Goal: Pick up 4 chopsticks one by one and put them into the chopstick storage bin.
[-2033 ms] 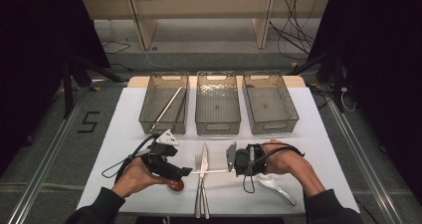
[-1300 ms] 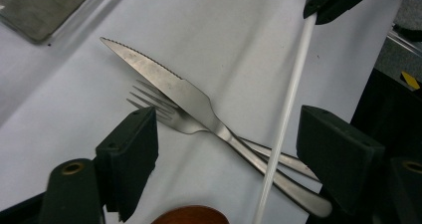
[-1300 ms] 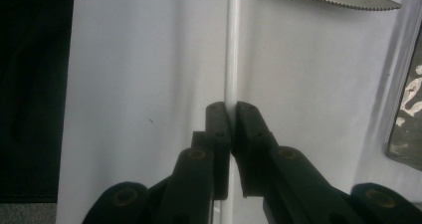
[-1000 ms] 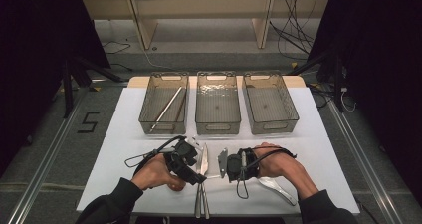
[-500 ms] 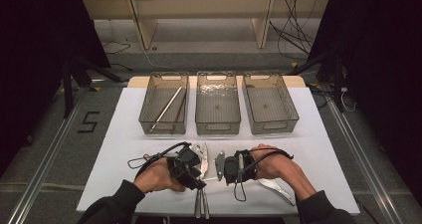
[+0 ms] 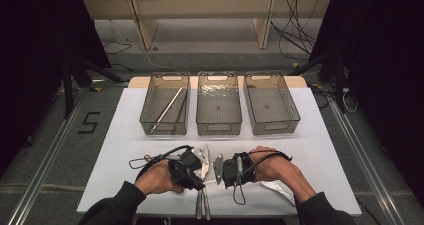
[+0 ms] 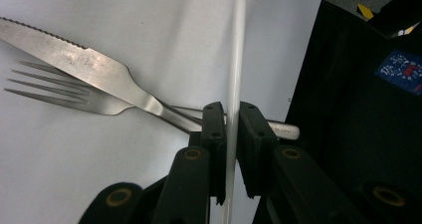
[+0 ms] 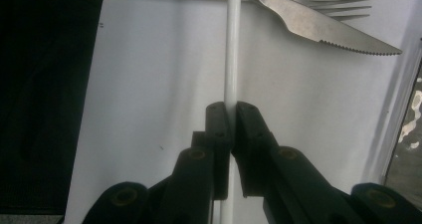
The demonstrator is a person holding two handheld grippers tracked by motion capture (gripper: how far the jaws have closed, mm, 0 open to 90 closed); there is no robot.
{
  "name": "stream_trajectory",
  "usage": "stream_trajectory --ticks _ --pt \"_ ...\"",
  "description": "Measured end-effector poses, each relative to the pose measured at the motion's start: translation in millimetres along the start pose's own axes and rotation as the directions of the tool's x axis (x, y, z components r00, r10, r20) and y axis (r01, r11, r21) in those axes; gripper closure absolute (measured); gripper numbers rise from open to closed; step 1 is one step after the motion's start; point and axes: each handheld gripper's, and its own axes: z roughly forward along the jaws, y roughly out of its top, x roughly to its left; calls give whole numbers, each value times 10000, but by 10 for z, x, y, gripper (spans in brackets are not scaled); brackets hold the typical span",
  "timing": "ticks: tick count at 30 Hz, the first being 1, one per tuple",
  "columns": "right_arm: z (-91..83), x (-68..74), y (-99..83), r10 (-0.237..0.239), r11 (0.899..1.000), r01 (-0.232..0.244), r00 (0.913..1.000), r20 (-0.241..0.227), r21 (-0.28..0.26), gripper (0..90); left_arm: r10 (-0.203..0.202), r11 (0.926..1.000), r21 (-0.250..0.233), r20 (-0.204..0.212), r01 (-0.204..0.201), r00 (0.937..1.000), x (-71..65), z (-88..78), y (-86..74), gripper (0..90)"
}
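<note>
A thin white stick [image 7: 235, 59] lies level just above the white table, and both grippers hold it. My left gripper [image 7: 228, 127] has just been closing, and its pads now press on the stick from both sides. My right gripper [image 8: 231, 117] is shut on the same white stick [image 8: 231, 50] from the opposite end. In the high view the left gripper [image 6: 196, 171] and the right gripper [image 6: 223, 171] face each other near the front edge. Below the stick lie a steel knife [image 7: 74, 59] and a fork [image 7: 54, 87]. The knife [image 8: 323, 27] and fork [image 8: 338, 0] lie past the right gripper too.
Three clear bins stand in a row at the back: the left bin [image 6: 164, 131] holds long sticks [image 6: 167, 107], then come the middle bin [image 6: 218, 130] and the right bin [image 6: 274, 129]. A shiny utensil [image 6: 277, 189] lies by the right forearm. A second white stick end [image 7: 286, 130] pokes out beside the left jaws.
The left gripper moved right to the stick beside the cutlery and its jaws closed on it. The right gripper drifted slightly left and stayed shut on the stick.
</note>
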Motion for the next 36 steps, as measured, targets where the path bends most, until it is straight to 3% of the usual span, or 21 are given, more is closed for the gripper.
stream_trajectory --ticks 3,5,9,10,12,15,19,23,24,25,27,28,31,34,36 --pt "13 10 9 -105 9999 105 9999 -11 -64 855 -26 10000 -82 104 27 9999 -21 12 -8 840" --pt "16 17 11 -50 10000 50 10000 -31 -30 854 397 9990 180 167 -400 9991 2 -13 -10 847" --pt "-1 14 -12 26 9999 -26 10000 44 -147 839 637 9980 56 62 -637 9980 -9 -41 -20 853" --pt "-8 10 -21 112 9998 -111 9999 16 -156 817 689 9976 78 -84 -688 9976 -11 -47 -22 854" --pt "-24 3 -46 314 9995 -314 9995 7 -68 689 598 9982 7 -193 -598 9980 6 -58 -43 854" --pt "-88 -25 -125 619 9975 -615 9980 120 -334 623 423 9990 -142 -379 -429 9984 53 -98 -81 855" --pt "-187 -55 -248 1873 9783 -1834 9817 333 -966 457 209 9990 -390 -670 -235 9975 117 -210 -135 855" --pt "-254 -79 -394 3319 9363 -3232 9422 458 -1372 373 12 9976 -681 -1015 -81 9948 167 -321 -195 855" --pt "-259 -83 -438 3704 9219 -3597 9273 549 -1441 367 -103 9969 -789 -1083 18 9941 184 -360 -215 855" --pt "-264 -80 -498 4272 8959 -4151 9028 500 -1585 353 -191 9958 -914 -1193 82 9927 196 -391 -229 855" --pt "-269 -75 -608 4950 8593 -4808 8677 468 -1742 345 -330 9932 -1152 -1360 173 9902 222 -453 -251 855" --pt "-271 -74 -661 5382 8327 -5230 8417 436 -1818 344 -449 9910 -1315 -1469 255 9881 232 -479 -260 855" --pt "-272 -62 -812 6216 7688 -6019 7827 313 -2161 335 -693 9861 -1611 -1690 418 9832 265 -543 -280 855" --pt "-260 -48 -914 6834 7150 -6627 7297 227 -2228 314 -1029 9789 -1940 -1958 643 9752 315 -597 -307 855" --pt "-243 -41 -956 7080 6910 -6868 7059 195 -2255 304 -1163 9758 -2063 -2094 724 9709 348 -628 -325 855"
